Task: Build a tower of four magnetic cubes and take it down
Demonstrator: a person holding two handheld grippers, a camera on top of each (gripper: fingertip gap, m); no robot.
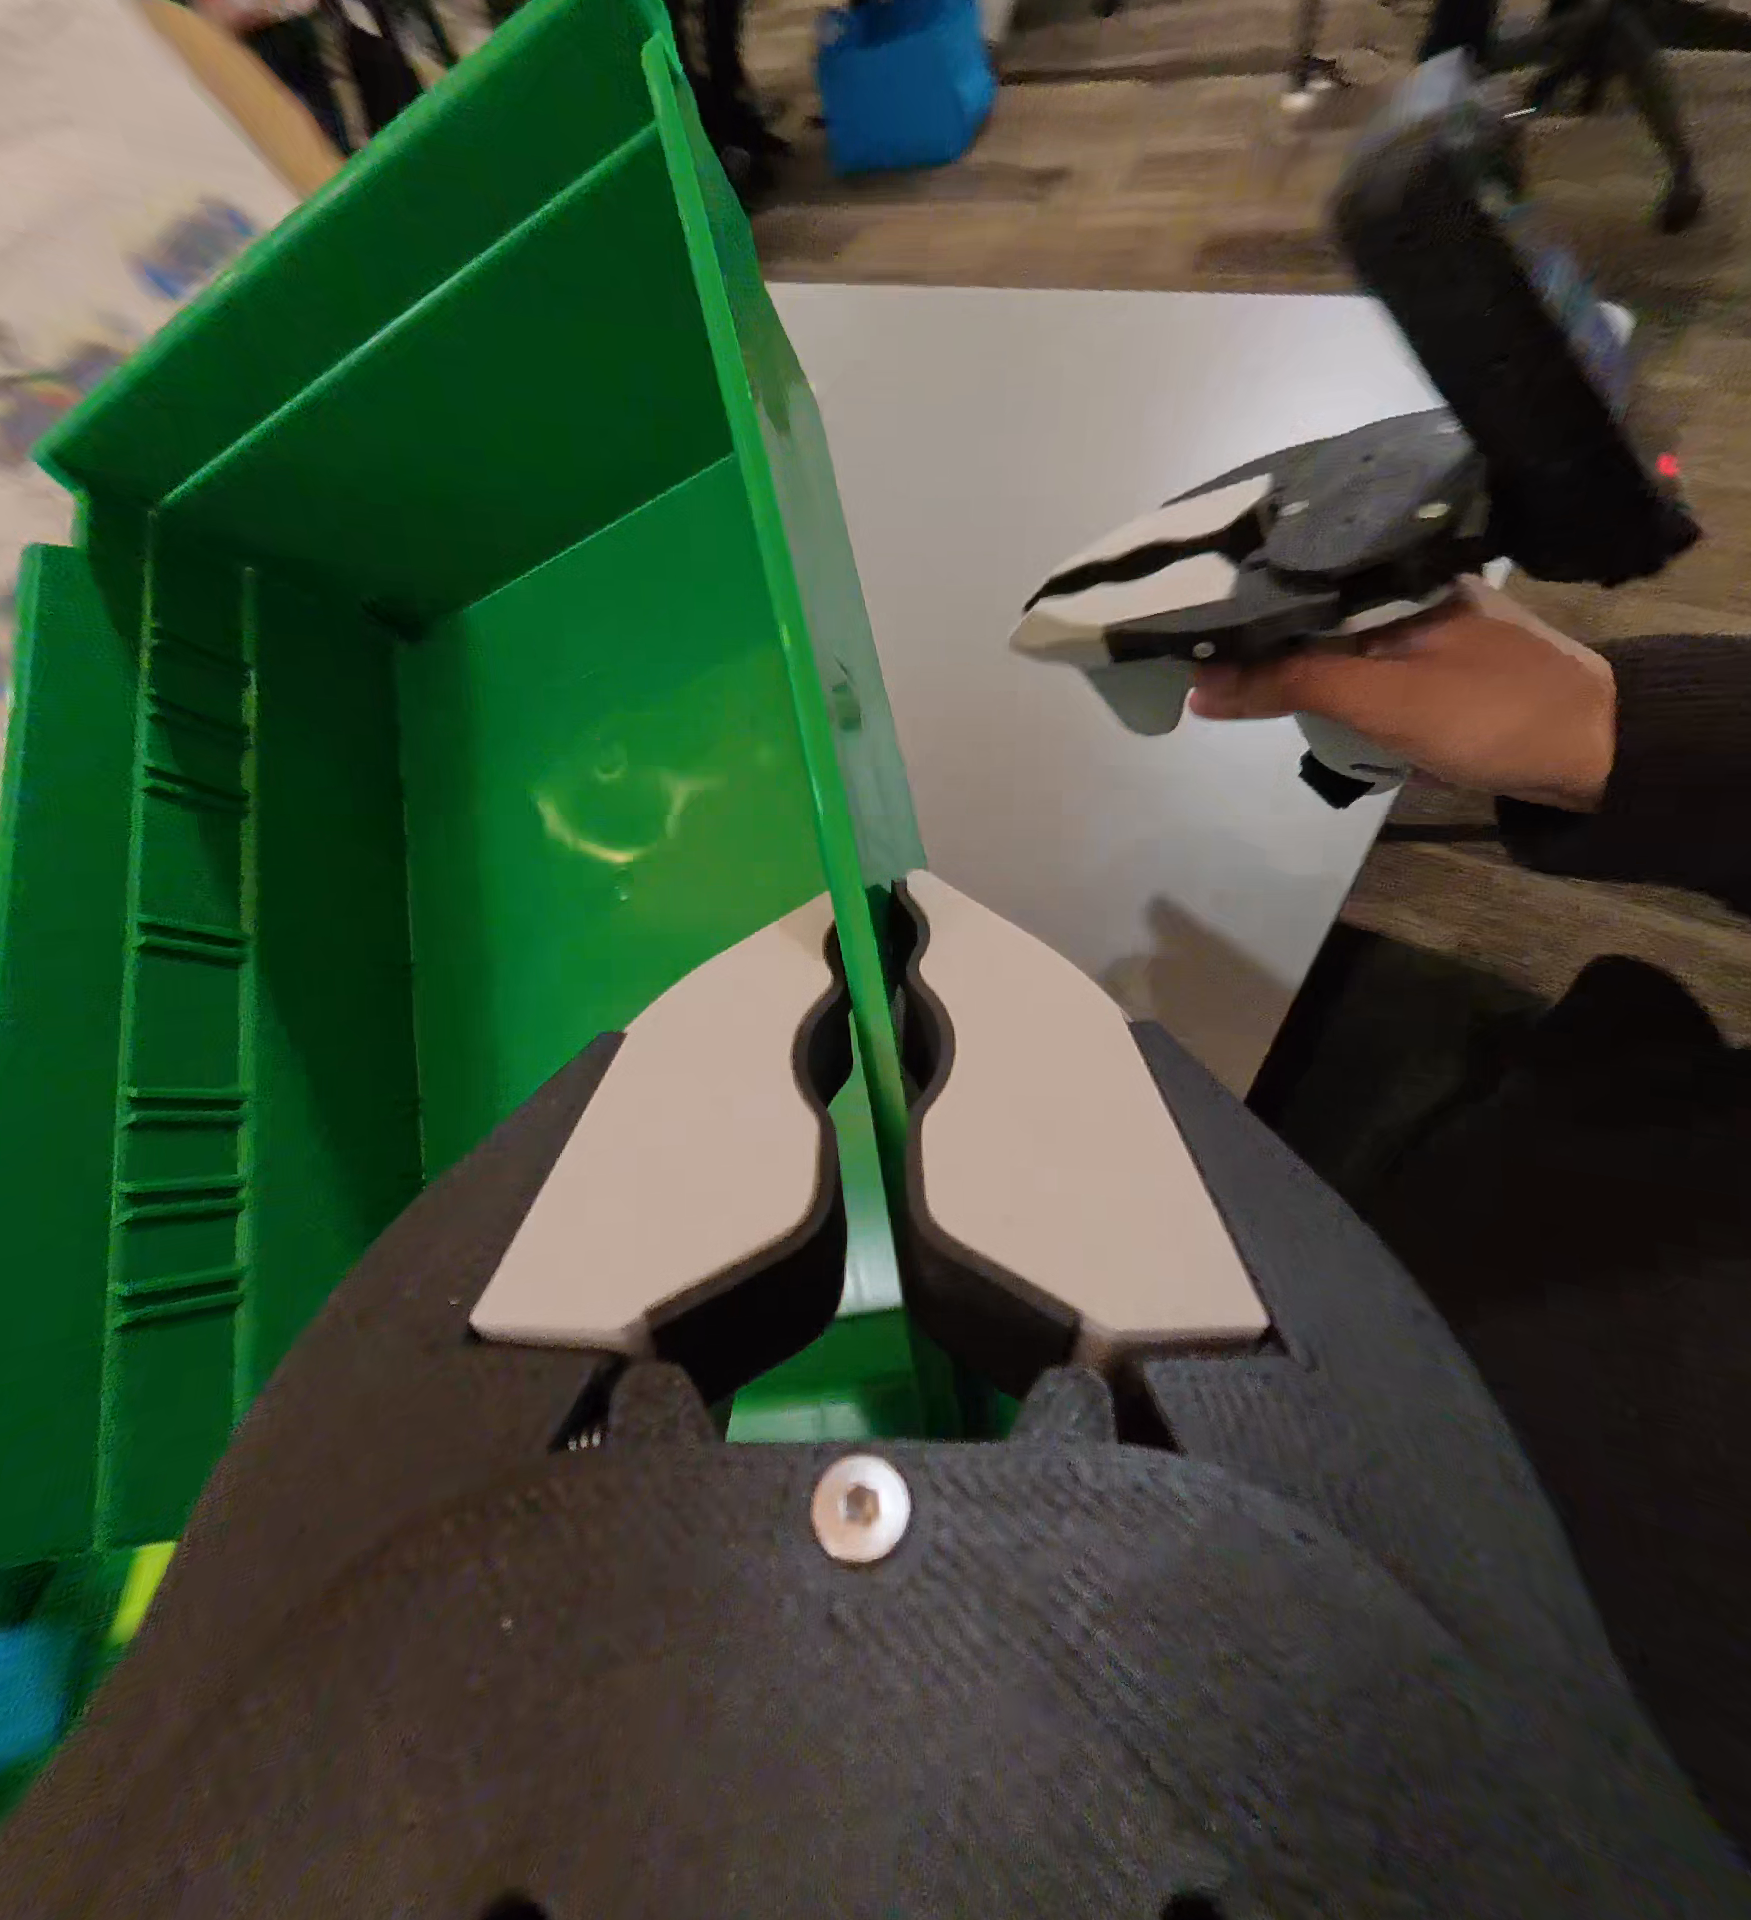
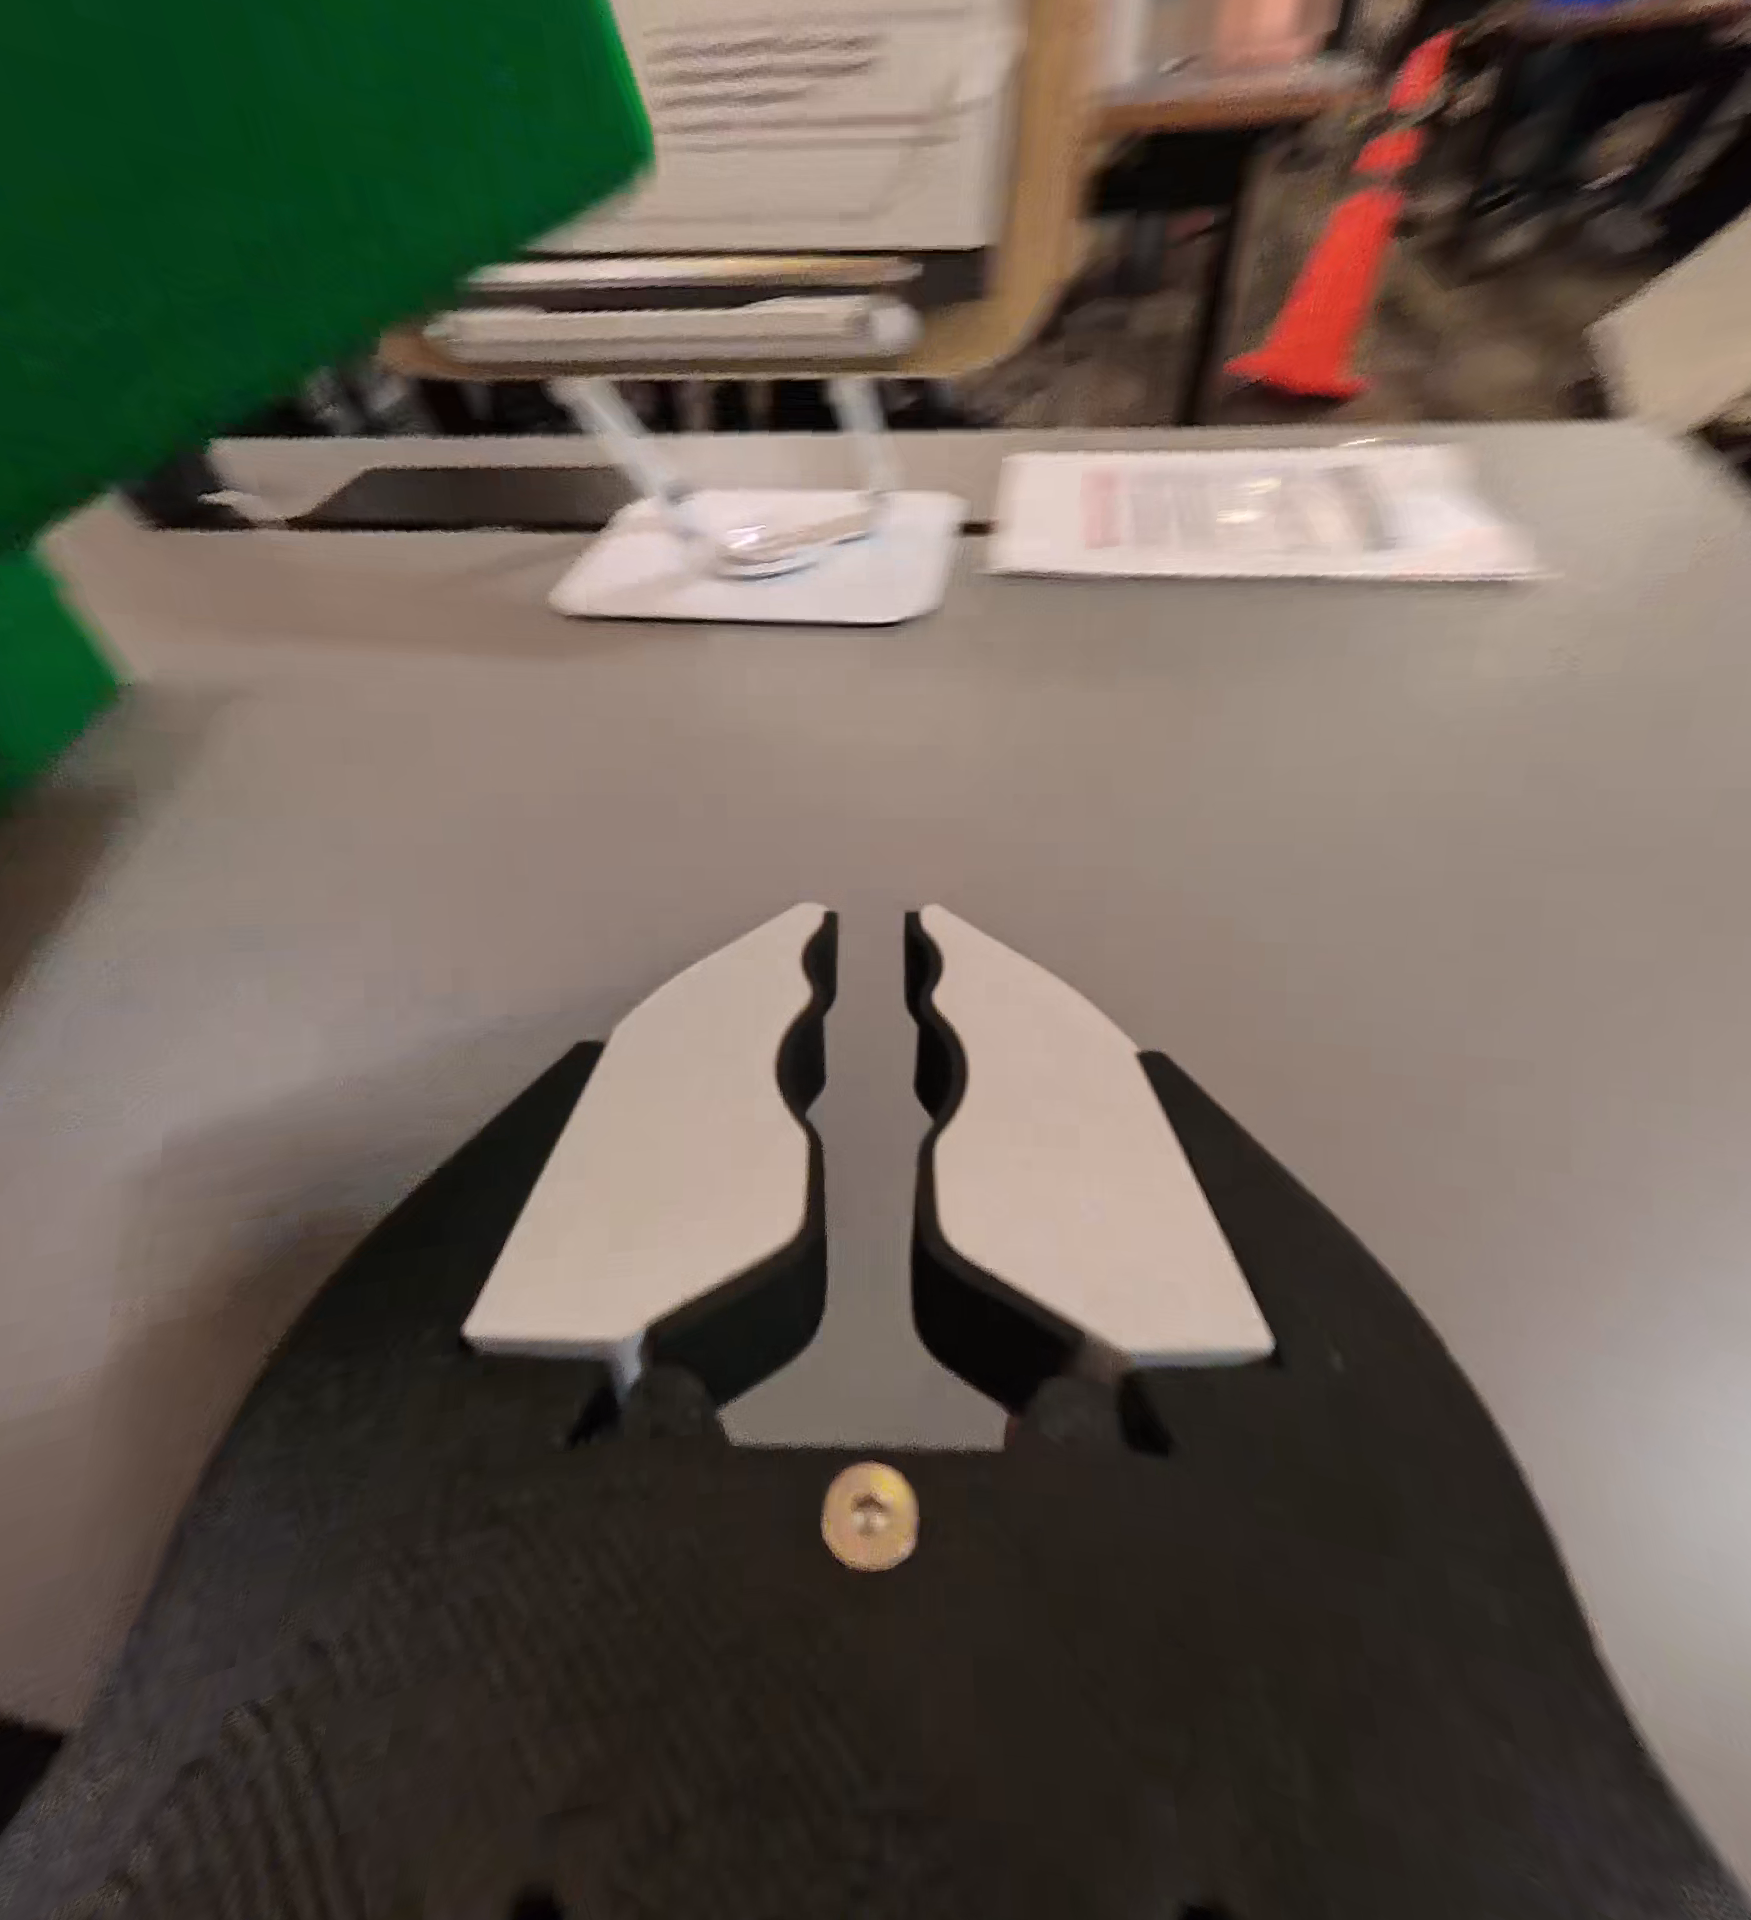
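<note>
Left gripper (image 1: 871,914): clamped on side wall of tilted green bin (image 1: 351,644), best held firm; right gripper (image 2: 869,920): narrowly parted, empty, over grey table (image 2: 1266,831), beside bin.

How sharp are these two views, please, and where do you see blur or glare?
Left wrist view: the left gripper and the green bin wall it clamps are crisp, with glare on the bin floor; the right gripper farther off is softly smeared. Right wrist view: its own fingers are sharp, while the grey table, paper sheet and orange cone are motion-blurred.
</note>
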